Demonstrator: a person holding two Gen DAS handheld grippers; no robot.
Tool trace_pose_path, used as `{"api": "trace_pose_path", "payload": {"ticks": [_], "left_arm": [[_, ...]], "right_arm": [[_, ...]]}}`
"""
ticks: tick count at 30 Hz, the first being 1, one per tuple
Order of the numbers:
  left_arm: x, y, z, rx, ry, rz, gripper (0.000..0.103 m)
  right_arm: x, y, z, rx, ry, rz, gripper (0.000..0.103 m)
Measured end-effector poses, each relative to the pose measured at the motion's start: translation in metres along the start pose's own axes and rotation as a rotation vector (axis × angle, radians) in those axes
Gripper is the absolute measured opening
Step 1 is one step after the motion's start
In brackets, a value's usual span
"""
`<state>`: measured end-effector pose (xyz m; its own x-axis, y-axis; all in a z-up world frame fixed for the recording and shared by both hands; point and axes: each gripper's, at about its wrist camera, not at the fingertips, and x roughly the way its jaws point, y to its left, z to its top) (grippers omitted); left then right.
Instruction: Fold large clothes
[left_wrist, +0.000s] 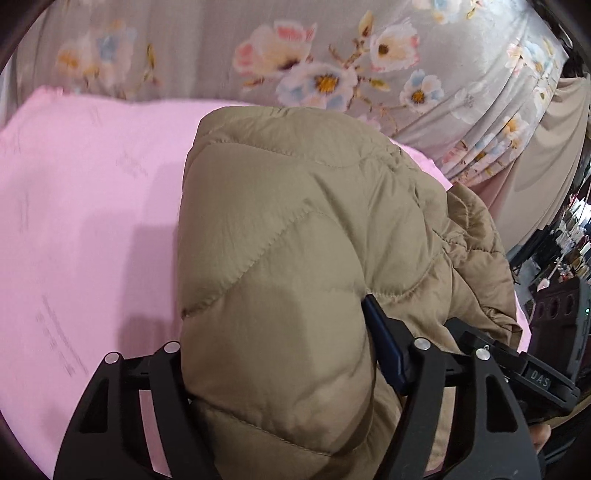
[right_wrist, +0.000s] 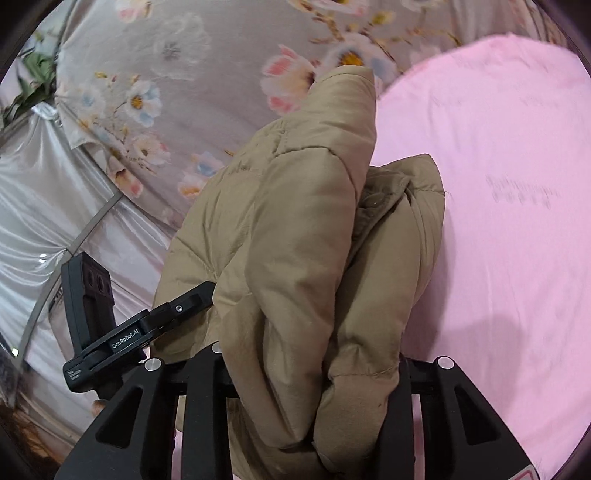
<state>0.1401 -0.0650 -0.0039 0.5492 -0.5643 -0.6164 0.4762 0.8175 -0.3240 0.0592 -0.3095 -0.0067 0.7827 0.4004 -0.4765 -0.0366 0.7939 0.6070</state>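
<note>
A tan quilted puffer jacket (left_wrist: 295, 240) is bunched up over a pink sheet (left_wrist: 85, 206). My left gripper (left_wrist: 291, 373) is shut on a thick fold of the jacket; only its right blue finger (left_wrist: 384, 343) shows, the left one is under the fabric. In the right wrist view the jacket (right_wrist: 295, 258) bulges between my right gripper's (right_wrist: 310, 398) jaws, which are shut on it, with the fingertips buried in fabric. The left gripper's black body (right_wrist: 122, 332) shows at the left of that view, against the jacket. The right gripper's body (left_wrist: 517, 365) shows at the lower right of the left view.
A grey floral bedcover (left_wrist: 332, 62) lies behind the pink sheet (right_wrist: 498, 221). Shiny silver fabric (right_wrist: 44, 206) hangs at the left in the right wrist view. Dark furniture and clutter (left_wrist: 561, 280) stand beyond the bed's right edge.
</note>
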Motion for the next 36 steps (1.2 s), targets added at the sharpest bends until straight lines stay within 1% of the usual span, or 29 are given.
{"api": "trace_pose_path", "payload": {"ticks": [4,9,12,15,19,21,23,26,28,30,31,32,34,35,36], "left_arm": [[0.006,0.015,0.036,0.034,-0.083,0.027,0.069],[0.022,0.035,0.080,0.088,-0.139,0.087,0.068],[0.038,0.048,0.104,0.120,-0.152,0.124,0.068],[0.063,0.073,0.122,0.111,-0.135,0.134,0.069],[0.099,0.106,0.131,0.092,-0.089,0.153,0.069],[0.115,0.119,0.131,0.090,-0.063,0.168,0.070],[0.125,0.132,0.129,0.082,-0.066,0.167,0.074],[0.137,0.156,0.127,0.032,-0.078,0.138,0.079],[0.142,0.167,0.125,-0.006,-0.081,0.113,0.085],[0.143,0.176,0.125,-0.042,-0.078,0.086,0.085],[0.140,0.177,0.125,-0.045,-0.075,0.088,0.085],[0.136,0.177,0.125,-0.041,-0.076,0.100,0.085],[0.118,0.173,0.127,-0.023,-0.101,0.147,0.085],[0.106,0.170,0.129,-0.001,-0.126,0.181,0.083],[0.090,0.165,0.132,0.028,-0.159,0.217,0.083]], "right_arm": [[0.028,0.016,0.032,-0.045,-0.052,0.015,0.035],[0.074,0.022,0.068,-0.057,-0.071,0.030,0.035],[0.106,0.020,0.083,-0.045,-0.067,0.034,0.035],[0.142,0.016,0.094,-0.036,-0.048,0.017,0.035],[0.183,0.007,0.096,-0.036,-0.009,-0.023,0.035],[0.198,0.001,0.095,-0.044,-0.006,-0.043,0.037],[0.210,-0.002,0.094,-0.063,-0.012,-0.062,0.041],[0.225,-0.008,0.095,-0.075,-0.011,-0.084,0.049],[0.230,-0.011,0.098,-0.071,0.000,-0.085,0.054],[0.229,-0.011,0.103,-0.075,0.026,-0.087,0.058],[0.224,-0.009,0.105,-0.079,0.037,-0.093,0.058],[0.217,-0.008,0.107,-0.082,0.044,-0.098,0.059],[0.194,-0.008,0.109,-0.081,0.038,-0.096,0.059],[0.181,-0.008,0.110,-0.080,0.025,-0.110,0.060],[0.166,-0.005,0.112,-0.091,-0.005,-0.146,0.061]]}}
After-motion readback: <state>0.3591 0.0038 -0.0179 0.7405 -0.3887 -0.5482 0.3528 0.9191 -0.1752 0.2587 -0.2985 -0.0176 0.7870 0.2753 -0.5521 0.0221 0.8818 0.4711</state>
